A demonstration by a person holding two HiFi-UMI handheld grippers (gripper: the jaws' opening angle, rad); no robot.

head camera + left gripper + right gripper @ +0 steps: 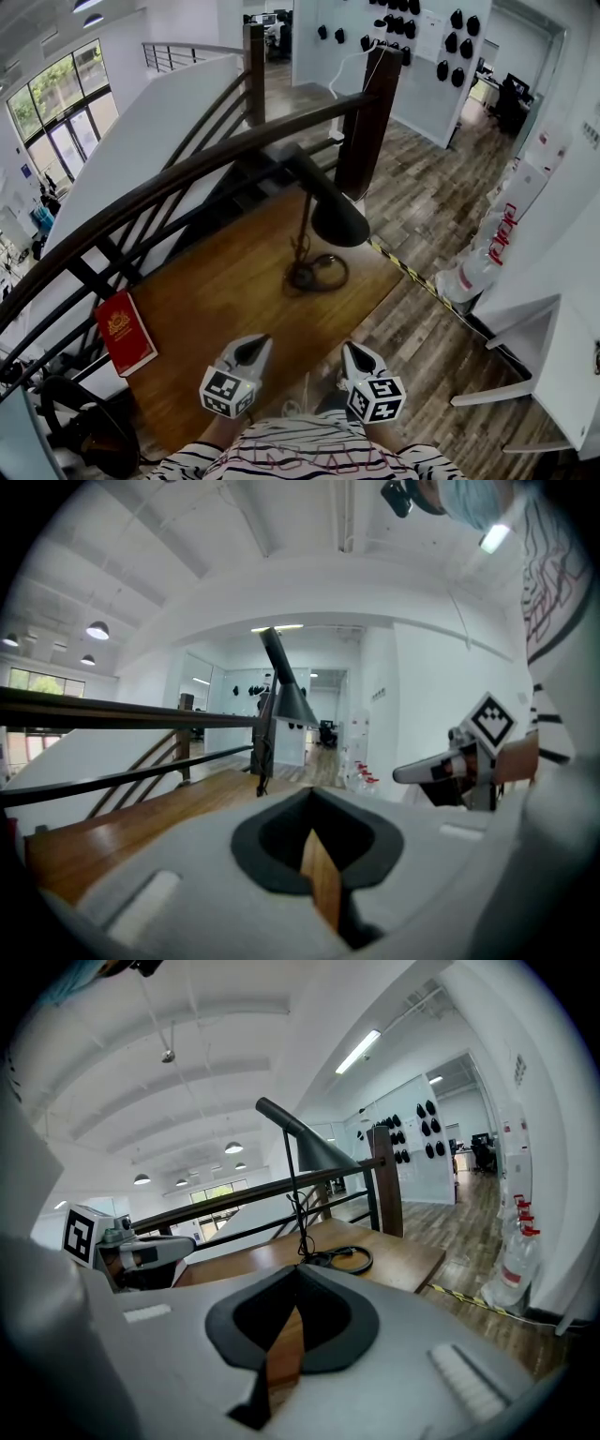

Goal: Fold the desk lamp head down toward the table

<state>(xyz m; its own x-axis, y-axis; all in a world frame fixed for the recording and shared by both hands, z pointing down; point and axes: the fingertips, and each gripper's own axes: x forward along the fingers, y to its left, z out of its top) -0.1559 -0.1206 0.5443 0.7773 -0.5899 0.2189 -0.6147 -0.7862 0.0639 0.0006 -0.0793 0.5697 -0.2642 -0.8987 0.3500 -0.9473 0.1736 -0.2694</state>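
Note:
A black desk lamp stands on the wooden table. Its ring base is at the far side, its thin stem is upright, and the cone head is raised and angled down to the right. The left gripper view shows the lamp head ahead, and the right gripper view shows the lamp head over the base. My left gripper and right gripper hover side by side over the table's near edge, well short of the lamp. Both are shut and hold nothing.
A red book lies at the table's left edge. A dark wooden railing curves behind the table, beside a stairwell. Yellow-black tape marks the floor at right, near white equipment.

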